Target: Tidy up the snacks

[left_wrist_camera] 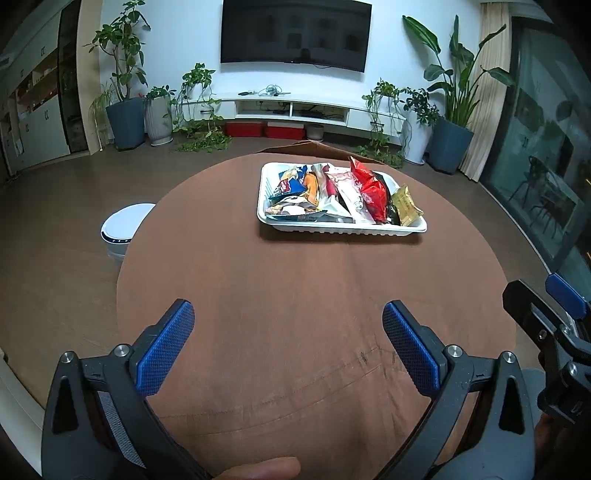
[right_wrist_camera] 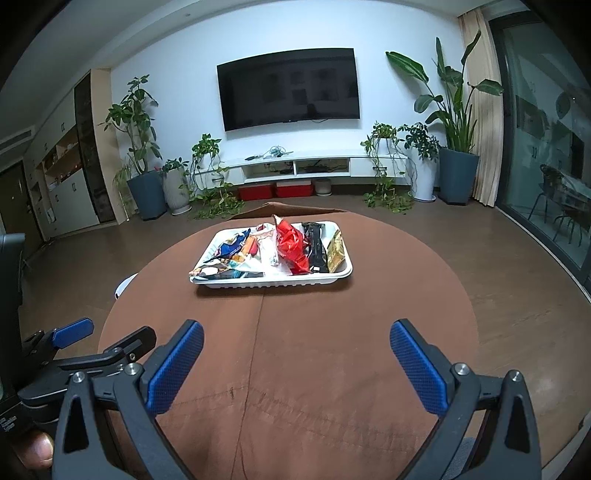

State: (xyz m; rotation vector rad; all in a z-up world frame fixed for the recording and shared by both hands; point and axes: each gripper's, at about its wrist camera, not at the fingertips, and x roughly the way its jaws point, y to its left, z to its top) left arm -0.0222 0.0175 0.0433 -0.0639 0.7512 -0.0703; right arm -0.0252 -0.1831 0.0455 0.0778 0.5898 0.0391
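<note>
A white tray sits on the far half of a round table with a brown cloth. Several snack packets lie in it, among them a red bag, a gold packet, a black packet and a blue packet. My left gripper hovers open over the near part of the table, nothing between its blue pads. My right gripper is likewise open and empty, well short of the tray. Each gripper shows at the edge of the other's view.
A white round device stands on the floor left of the table. Beyond the table are a wall TV, a low white cabinet and potted plants. Glass doors line the right side. A fingertip shows at the bottom edge.
</note>
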